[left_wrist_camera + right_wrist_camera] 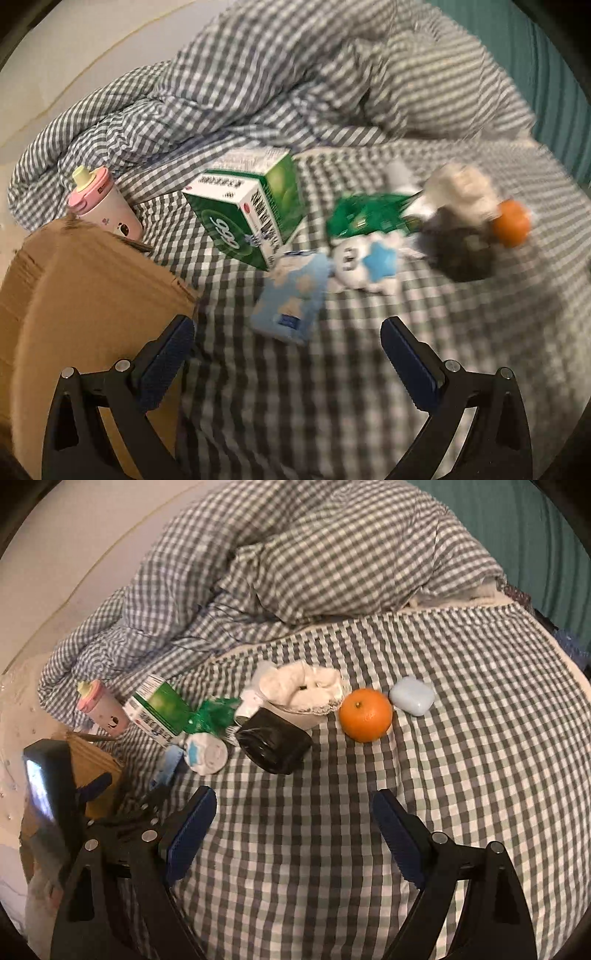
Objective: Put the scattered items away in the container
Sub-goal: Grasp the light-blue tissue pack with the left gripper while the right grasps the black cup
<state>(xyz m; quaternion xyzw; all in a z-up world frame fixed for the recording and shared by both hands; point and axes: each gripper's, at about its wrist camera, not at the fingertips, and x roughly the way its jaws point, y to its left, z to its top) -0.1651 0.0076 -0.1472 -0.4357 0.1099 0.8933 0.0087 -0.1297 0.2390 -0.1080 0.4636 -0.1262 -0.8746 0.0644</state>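
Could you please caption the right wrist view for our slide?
Open right gripper above a gingham bed, facing an orange, black jar and cardboard box.

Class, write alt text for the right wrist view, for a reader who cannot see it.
The right gripper, jaws open and empty, hovers over a checked bedsheet. Ahead lie an orange, a pale blue case, a black pouch and a green box; a cardboard box sits far left.

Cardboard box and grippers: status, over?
Both grippers, left and right, open, holding nothing. Cardboard box at left; orange, green carton lie loose on bedsheet. Nothing blocking.
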